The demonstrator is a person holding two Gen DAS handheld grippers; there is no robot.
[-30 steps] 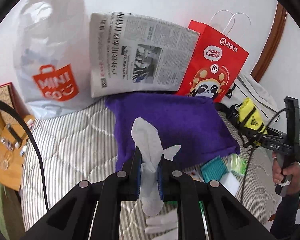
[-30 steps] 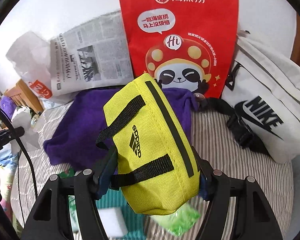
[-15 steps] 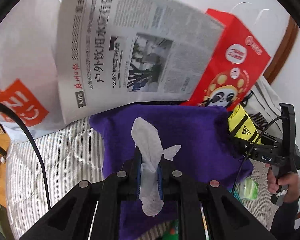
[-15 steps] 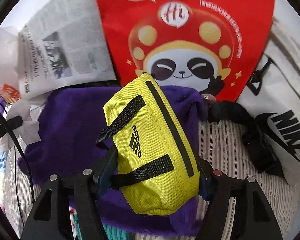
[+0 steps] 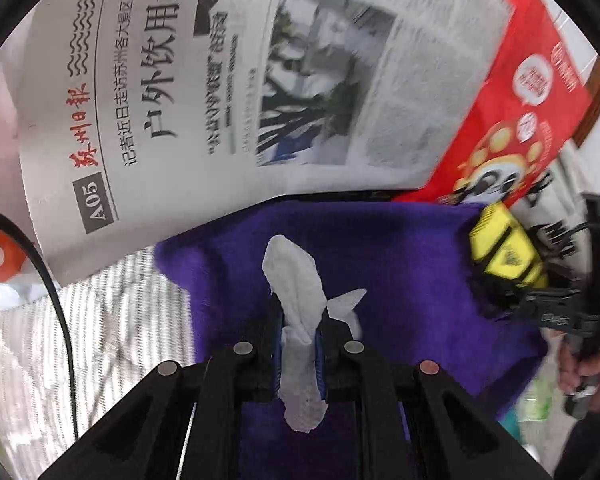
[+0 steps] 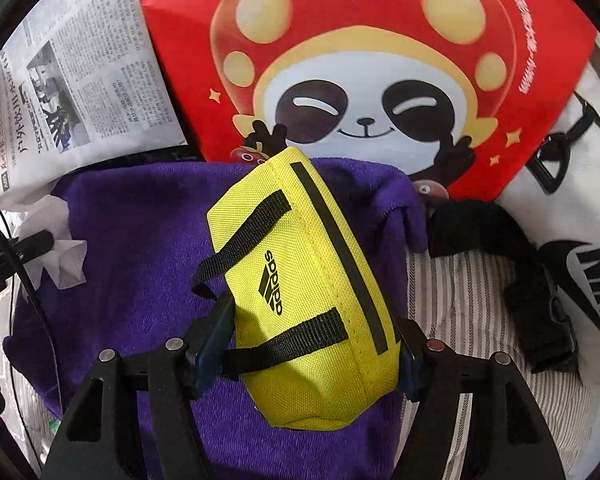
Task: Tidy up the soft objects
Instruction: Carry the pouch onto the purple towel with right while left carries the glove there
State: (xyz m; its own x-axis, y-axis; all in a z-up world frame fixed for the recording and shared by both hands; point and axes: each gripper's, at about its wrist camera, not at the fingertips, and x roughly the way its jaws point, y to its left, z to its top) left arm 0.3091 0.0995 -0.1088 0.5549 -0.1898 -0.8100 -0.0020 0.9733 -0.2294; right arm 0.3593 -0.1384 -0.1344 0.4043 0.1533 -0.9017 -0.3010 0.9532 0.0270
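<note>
Closer now than a second ago to the purple towel and newspaper, both filling more of the left wrist view. Left gripper clamped tight on a white tissue, above the towel. At far right, yellow pouch in the right gripper.

Right wrist view: right gripper part open, pressed on the yellow pouch sides, over purple towel; red panda bag behind, white Nike bag right, on striped bedding.
</note>
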